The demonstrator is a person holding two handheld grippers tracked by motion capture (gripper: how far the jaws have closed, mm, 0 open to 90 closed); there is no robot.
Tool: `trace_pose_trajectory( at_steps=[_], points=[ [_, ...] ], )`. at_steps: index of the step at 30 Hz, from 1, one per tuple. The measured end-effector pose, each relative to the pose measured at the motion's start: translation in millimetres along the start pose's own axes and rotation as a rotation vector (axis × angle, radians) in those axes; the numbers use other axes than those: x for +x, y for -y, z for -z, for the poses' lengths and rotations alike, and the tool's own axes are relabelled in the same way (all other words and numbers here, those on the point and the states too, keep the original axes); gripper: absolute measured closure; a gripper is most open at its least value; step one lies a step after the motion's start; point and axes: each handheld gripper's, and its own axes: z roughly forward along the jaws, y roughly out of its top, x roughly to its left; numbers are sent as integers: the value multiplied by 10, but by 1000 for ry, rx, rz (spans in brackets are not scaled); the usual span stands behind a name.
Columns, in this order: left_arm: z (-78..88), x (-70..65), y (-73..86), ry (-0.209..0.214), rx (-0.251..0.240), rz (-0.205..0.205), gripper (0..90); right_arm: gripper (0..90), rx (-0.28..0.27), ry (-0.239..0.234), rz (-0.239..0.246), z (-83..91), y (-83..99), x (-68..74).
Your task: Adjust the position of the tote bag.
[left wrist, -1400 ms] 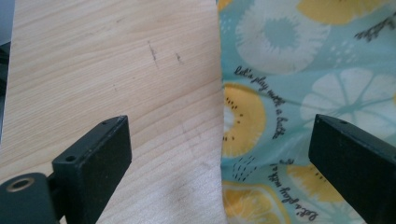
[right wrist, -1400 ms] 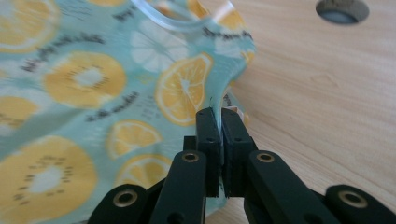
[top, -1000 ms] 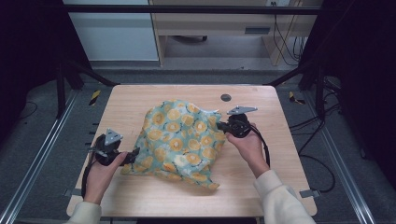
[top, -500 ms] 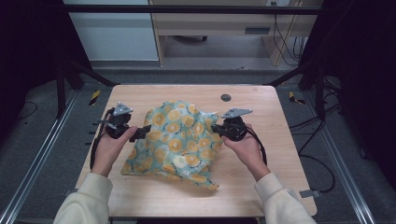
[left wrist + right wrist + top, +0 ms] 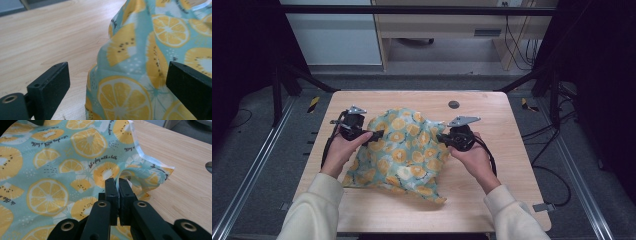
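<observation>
A wooden table [image 5: 512, 200] stands on grey floor [image 5: 257, 130] before pale cabinets [image 5: 332, 35].

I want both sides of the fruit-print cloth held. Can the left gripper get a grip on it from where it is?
Probably yes. The left gripper has its jaws wide open with a fold of the cloth already between them, nothing in the way. The right gripper is pinching the other side.

A person is wearing cream long sleeves [image 5: 314, 212]. Each hand is carrying a black two-jaw gripper, left [image 5: 379, 134] and right [image 5: 439, 137], each topped by a grey three-cornered plate and trailing a black cable.
</observation>
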Motion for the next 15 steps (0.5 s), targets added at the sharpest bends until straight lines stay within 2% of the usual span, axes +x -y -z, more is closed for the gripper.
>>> trace_pose_trajectory(
  at_steps=[1, 2, 3, 4, 5, 8, 9, 10, 13, 15],
  points=[
    [-4, 4, 11, 30, -14, 15, 104, 884, 1, -3, 2, -2, -6, 2],
    [-4, 4, 11, 30, -14, 15, 139, 884, 1, -3, 2, -2, -6, 2],
    [-8, 3, 15, 52, -10, 30, 215, 884, -5, -2, 4, -3, -9, 5],
    [-6, 2, 15, 56, -8, 27, 215, 884, -5, -2, 4, -3, -9, 5],
    [0, 1, 17, 59, 2, 17, 381, 884, -3, -4, 5, -1, -9, 5],
    [-4, -11, 20, 68, 14, 6, 554, 884, 0, -2, 5, 3, -10, 4],
    [-10, -23, 25, 71, 21, -6, 554, 884, 0, -2, 5, 6, -11, 2],
    [-19, -43, 36, 76, 30, -17, 660, 884, -1, -2, 7, 13, -14, 1],
    [-33, -85, 61, 65, 41, -45, 792, 885, -2, -2, 10, 19, -19, 0],
    [-36, -109, 73, 62, 40, -54, 847, 884, -2, 1, 13, 24, -21, -1]
  ],
)
